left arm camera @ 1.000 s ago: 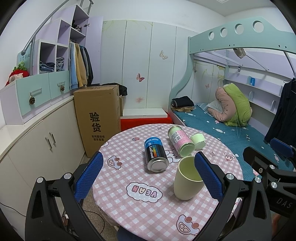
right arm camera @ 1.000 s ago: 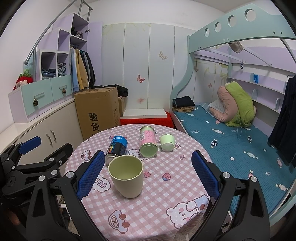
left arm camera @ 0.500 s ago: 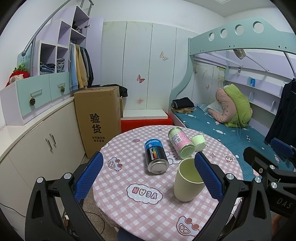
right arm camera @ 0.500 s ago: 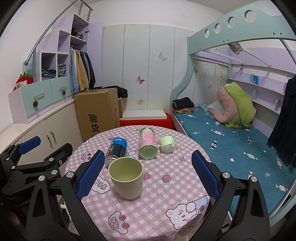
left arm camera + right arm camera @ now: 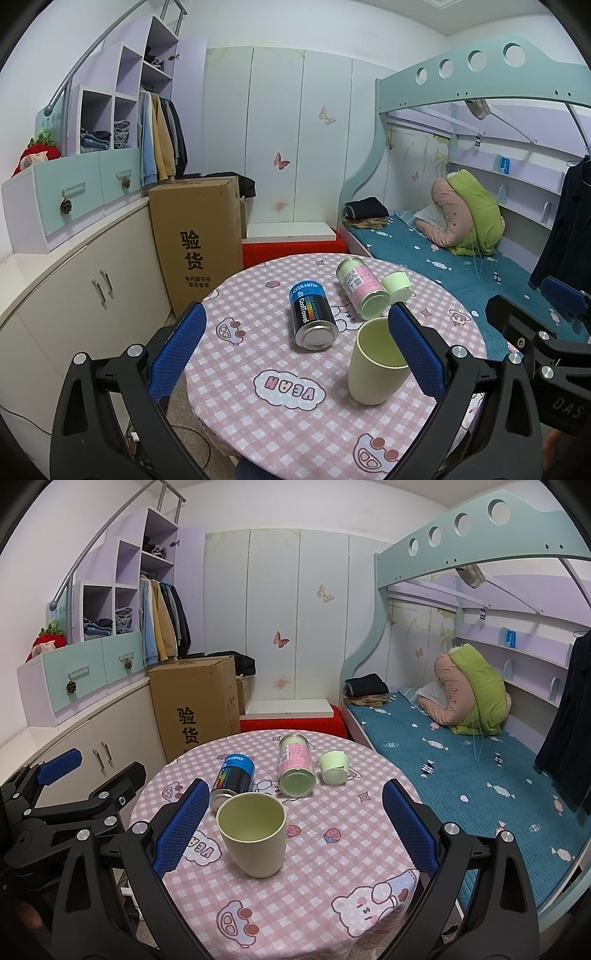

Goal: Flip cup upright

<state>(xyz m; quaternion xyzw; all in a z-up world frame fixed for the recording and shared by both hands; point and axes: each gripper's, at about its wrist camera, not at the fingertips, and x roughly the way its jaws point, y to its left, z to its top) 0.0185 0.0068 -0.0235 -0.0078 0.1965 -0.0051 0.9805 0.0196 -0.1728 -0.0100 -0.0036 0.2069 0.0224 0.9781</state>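
Note:
A pale yellow-green cup [image 5: 375,369] stands upright, mouth up, on the round table with the pink checked cloth [image 5: 280,398]; it also shows in the right wrist view [image 5: 255,834]. My left gripper [image 5: 295,354] is open and empty, held back from the table, the cup just inside its right finger. My right gripper [image 5: 291,830] is open and empty, the cup nearer its left finger. Each gripper shows at the edge of the other's view.
A dark blue can [image 5: 312,314], a pink-and-green can [image 5: 362,291] and a small green cup [image 5: 398,286] lie on their sides behind the cup. A cardboard box [image 5: 199,243] and cabinets stand to the left, a bunk bed [image 5: 461,738] to the right.
Both grippers have drawn back and risen a little; the table and cup sit slightly lower in both views. The cup has not moved.

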